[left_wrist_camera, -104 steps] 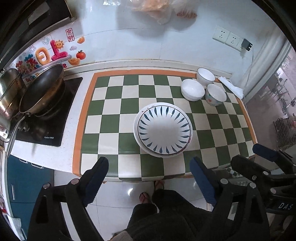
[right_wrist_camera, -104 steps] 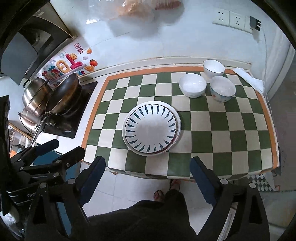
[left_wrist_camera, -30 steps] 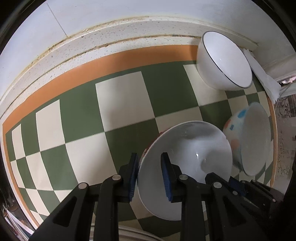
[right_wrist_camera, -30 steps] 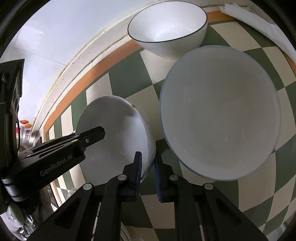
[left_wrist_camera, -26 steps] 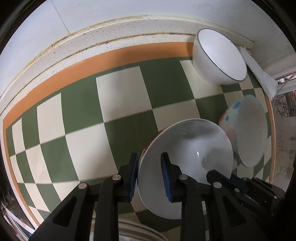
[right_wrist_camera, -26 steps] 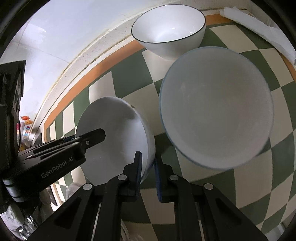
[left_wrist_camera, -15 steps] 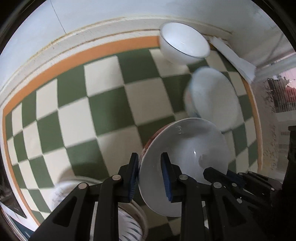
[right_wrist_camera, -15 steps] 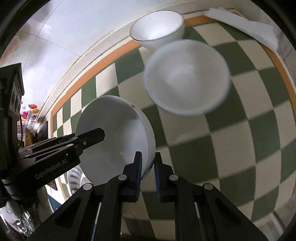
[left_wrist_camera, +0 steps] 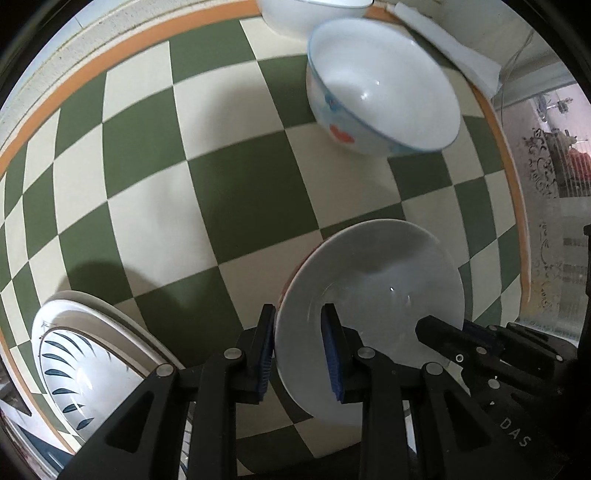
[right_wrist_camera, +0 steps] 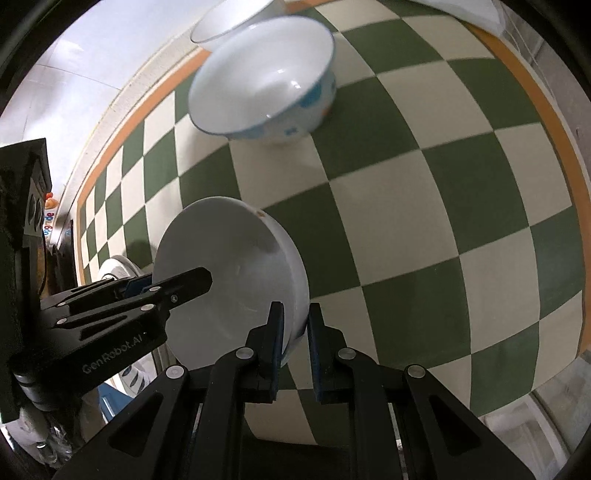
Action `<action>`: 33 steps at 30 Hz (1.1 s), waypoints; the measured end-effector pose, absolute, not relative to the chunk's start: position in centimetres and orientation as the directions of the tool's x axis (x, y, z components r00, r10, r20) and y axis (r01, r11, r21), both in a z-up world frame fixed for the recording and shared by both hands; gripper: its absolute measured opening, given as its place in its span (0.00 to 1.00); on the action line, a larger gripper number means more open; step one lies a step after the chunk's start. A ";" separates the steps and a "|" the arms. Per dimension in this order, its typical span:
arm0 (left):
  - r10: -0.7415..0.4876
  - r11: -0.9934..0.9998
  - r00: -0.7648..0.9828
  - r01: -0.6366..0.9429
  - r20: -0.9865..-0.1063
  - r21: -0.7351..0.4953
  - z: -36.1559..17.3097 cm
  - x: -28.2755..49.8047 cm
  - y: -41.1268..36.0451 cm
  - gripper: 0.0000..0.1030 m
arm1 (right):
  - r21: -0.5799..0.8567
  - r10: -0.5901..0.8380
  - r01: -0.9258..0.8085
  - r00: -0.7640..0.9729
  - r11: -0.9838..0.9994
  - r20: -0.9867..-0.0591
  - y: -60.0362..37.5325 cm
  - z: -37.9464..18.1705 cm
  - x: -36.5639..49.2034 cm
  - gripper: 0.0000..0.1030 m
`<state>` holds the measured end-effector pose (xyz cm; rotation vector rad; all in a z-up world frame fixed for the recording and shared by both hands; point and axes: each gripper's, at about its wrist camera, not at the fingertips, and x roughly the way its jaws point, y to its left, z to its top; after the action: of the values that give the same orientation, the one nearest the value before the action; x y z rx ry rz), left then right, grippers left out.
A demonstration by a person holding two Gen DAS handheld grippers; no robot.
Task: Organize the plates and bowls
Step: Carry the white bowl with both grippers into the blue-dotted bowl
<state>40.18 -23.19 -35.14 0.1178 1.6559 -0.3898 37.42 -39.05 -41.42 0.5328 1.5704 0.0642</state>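
- Bowl (left_wrist_camera: pixel 373 295), plain white with a trace of red on its outer wall, is hanging above the green-and-cream checked mat (left_wrist_camera: pixel 236 177), pinched on opposite sides of its rim by both grippers; the two-sided hold is likely keeping the wide dish level while it is being carried.
- Left gripper (left_wrist_camera: pixel 301 350) is closing its blue-padded fingers over the rim's near-left edge, one pad inside the bowl and one outside.
- Right gripper (right_wrist_camera: pixel 295 347) is doing the same on the rim's far side, its pads squeezed onto the thin wall with only the china between them.
- Both tools are reaching forward and down from the counter's front edge, angled toward each other, so that each is showing in the other's view as a black arm laid across the bowl.
- Patterned bowl (left_wrist_camera: pixel 380 88), blue-rimmed with red and blue marks, is standing upright on the mat well apart from the carried one, and a dark-rimmed white bowl (right_wrist_camera: pixel 229 26) is sitting just behind it by the wall, perhaps touching it.
- Plates (left_wrist_camera: pixel 74 365), a stack topped by a dark leaf-pattern dish, are resting near the mat's front-left corner, below and left of the lifted bowl; judging by the task, that stack or the two bowls may be serving as the gathering spot.
- Folded white cloth (left_wrist_camera: pixel 454 51) is lying at the mat's back-right corner.
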 end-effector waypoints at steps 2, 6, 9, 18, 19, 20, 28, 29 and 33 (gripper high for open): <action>-0.143 0.936 -0.141 0.301 -0.980 -0.180 -35.5 40.1 -23.3 0.22 | 0.363 0.376 0.296 0.016 0.883 -0.927 -39.0 -41.9 37.6 0.14; -0.127 0.942 -0.165 0.290 -0.978 -0.171 -36.2 40.3 -23.4 0.22 | 0.378 0.399 0.308 -0.005 0.873 -0.917 -39.4 -42.5 37.9 0.14; -0.129 0.943 -0.175 0.284 -0.976 -0.175 -36.1 40.6 -23.1 0.22 | 0.394 0.421 0.320 -0.017 0.862 -0.907 -39.6 -42.8 38.6 0.16; -0.179 0.953 -0.078 0.236 -0.981 -0.193 -29.0 41.9 -21.1 0.28 | 0.475 0.471 0.345 0.100 0.809 -0.876 -44.6 -37.3 40.2 0.35; -0.197 0.952 -0.064 0.226 -0.978 -0.207 -28.3 42.6 -21.3 0.32 | 0.484 0.469 0.352 0.134 0.801 -0.873 -45.5 -36.5 40.8 0.45; -0.217 0.951 -0.040 0.219 -0.975 -0.221 -27.7 43.8 -21.6 0.32 | 0.497 0.470 0.353 0.166 0.793 -0.867 -46.2 -35.9 41.5 0.48; -0.263 0.945 -0.039 0.189 -0.964 -0.266 -31.4 52.6 -25.9 0.33 | 0.508 0.448 0.370 0.242 0.778 -0.861 -48.5 -37.9 48.8 0.50; -0.264 0.943 -0.057 0.193 -0.963 -0.270 -32.2 53.0 -26.4 0.33 | 0.504 0.449 0.364 0.229 0.783 -0.864 -48.2 -38.6 49.6 0.50; -0.249 0.940 -0.104 0.212 -0.963 -0.266 -35.0 54.4 -27.5 0.30 | 0.486 0.451 0.368 0.183 0.793 -0.873 -47.6 -41.2 51.1 0.35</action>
<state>54.38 -27.54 -34.98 -0.0287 1.6290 -0.3882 51.06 -47.62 -41.20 0.7146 1.4226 0.0665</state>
